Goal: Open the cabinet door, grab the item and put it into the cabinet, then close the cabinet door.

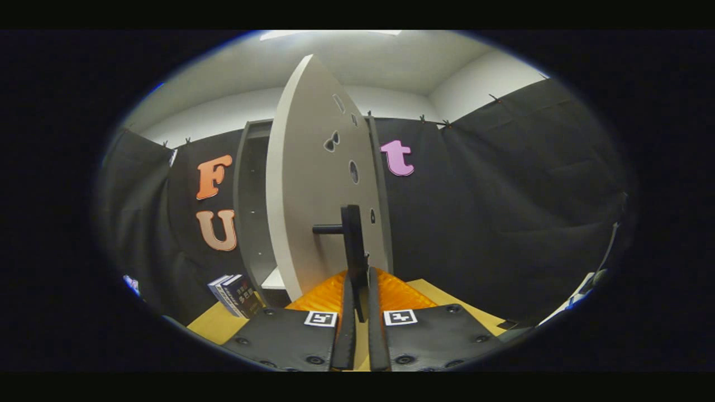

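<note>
- Your claw is clenching the cabinet door's handle, with both fingers pressing on the lower end of the dark upright bar from either side.
- The handle is standing off the door on a short horizontal post that is joining the bar to the pale panel.
- The door is standing partly open, swung out toward you, so you are seeing its face at a steep angle with its free edge curving up on the left.
- Behind that edge the cabinet is showing a dark interior, with a pale shelf or floor panel low inside it.
- The item to put away, a book-like box, is standing on the yellow bench left of the cabinet's foot, well apart from your fingers and untouched.
- An orange ribbed mat is lying on the bench just ahead of your fingers, under the door.
</note>
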Tool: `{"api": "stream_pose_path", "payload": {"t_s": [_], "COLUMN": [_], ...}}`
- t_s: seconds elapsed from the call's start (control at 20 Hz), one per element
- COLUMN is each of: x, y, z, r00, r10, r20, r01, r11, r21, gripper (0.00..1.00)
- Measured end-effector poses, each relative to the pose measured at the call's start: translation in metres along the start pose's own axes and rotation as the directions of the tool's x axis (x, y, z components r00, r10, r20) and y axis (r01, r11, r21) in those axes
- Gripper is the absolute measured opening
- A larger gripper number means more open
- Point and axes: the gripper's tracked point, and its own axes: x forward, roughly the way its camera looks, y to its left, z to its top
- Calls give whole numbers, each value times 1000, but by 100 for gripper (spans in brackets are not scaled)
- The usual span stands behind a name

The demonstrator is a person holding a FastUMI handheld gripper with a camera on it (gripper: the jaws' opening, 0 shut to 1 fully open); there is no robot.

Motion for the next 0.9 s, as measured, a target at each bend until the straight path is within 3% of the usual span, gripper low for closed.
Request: {"api": "stream_pose_path", "payload": {"t_s": [0.4, 0.9], "x": [-5, -5], "y": [-50, -102], "z": [5, 4], "r00": [997, 997], "r10": [-72, 78], "r20": [20, 10], "r01": [72, -77], "r11": [997, 996], "r21": [-10, -38], "gripper": [10, 8]}}
